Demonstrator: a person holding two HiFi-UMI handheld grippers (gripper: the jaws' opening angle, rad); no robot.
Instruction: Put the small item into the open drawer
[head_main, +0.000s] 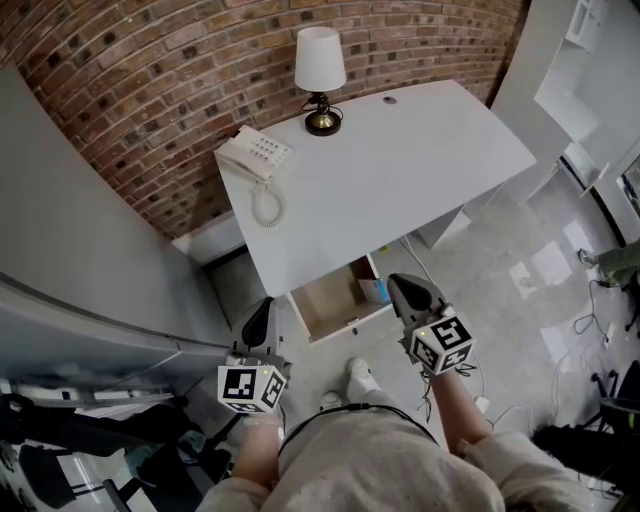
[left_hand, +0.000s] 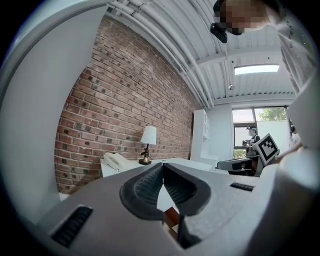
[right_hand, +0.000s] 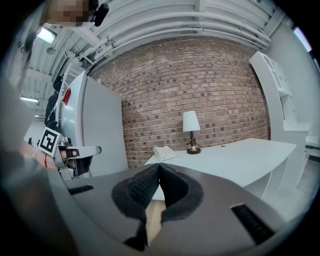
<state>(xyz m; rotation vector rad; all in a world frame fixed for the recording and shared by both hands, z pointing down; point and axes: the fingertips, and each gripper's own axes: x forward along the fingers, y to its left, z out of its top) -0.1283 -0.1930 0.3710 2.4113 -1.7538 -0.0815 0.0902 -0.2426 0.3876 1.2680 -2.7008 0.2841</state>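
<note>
The white table (head_main: 420, 150) stood against a brick wall (head_main: 150, 90), with a lamp (head_main: 320, 70) at its 12 o'clock edge and a telephone (head_main: 255, 155) at about 10 o'clock. Below the table's 6 o'clock edge the drawer (head_main: 325, 305) stood pulled open. A small pale-blue item (head_main: 375, 291) lay inside it, in the corner towards 2 o'clock, close under the table's edge. The left gripper (head_main: 260, 312) hung at 9 o'clock of the drawer, just beside its front corner. Its jaws were pressed together with nothing between them. The right gripper (head_main: 402, 290) hung at 3 o'clock of the drawer, near the item. Its jaws were likewise closed tip to tip and empty. Both grippers were held above the floor (head_main: 500, 260), clear of the drawer.
</note>
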